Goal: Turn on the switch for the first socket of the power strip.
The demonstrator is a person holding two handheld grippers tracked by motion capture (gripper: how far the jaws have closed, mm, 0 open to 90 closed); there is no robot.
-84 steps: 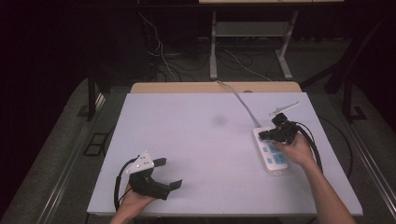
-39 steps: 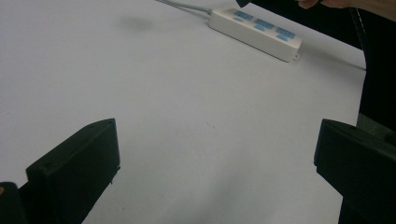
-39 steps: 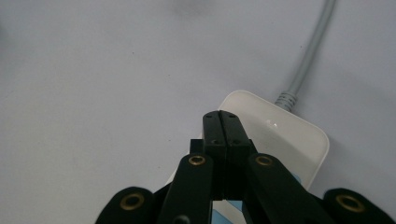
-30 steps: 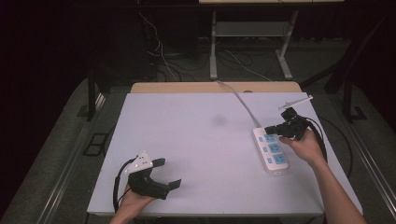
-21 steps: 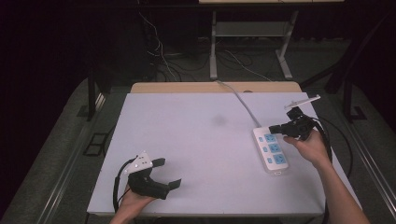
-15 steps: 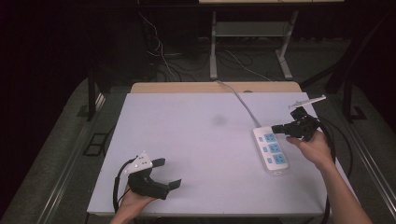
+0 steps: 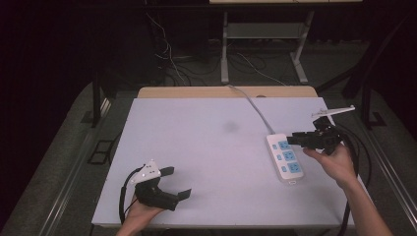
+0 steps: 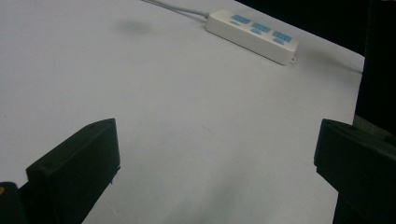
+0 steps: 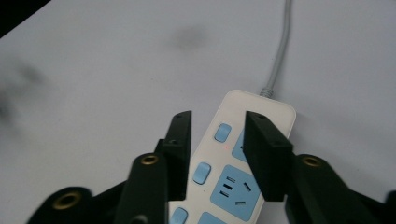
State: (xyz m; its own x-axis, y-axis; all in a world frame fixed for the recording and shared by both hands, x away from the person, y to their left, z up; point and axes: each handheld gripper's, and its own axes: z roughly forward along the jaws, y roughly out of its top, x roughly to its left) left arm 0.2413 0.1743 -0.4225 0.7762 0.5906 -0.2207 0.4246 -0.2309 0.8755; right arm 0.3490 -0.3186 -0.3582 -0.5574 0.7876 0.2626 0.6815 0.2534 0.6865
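Over on the right side of the white table (image 7: 206, 162) the power strip (image 7: 285, 158) is seen lying flat, its long body running away from the person, three blue sockets facing up; a grey cord (image 7: 251, 105) is led from its far end toward the back edge of the table. The right gripper (image 7: 295, 140) is held just above the strip's far end, pointed leftward across it, the hand behind it off the table's right edge; in the right gripper view the jaws are parted by a narrow gap, and nothing is pinched between them; the strip's small blue switches (image 9: 222, 132) and a tiny red light are framed in that gap. Whether a fingertip is touching the plastic cannot be told.

At the near left corner, the left gripper (image 7: 178, 183) is rested low by the table's front edge, well apart from the strip; its jaws are spread wide, with bare table between them, as is shown plainly in the left gripper view; the strip (image 8: 252, 35) is picked out there in the far distance, cord trailing off behind it. A faint grey smudge (image 7: 230, 126) is marked on the table's middle, between the two grippers.
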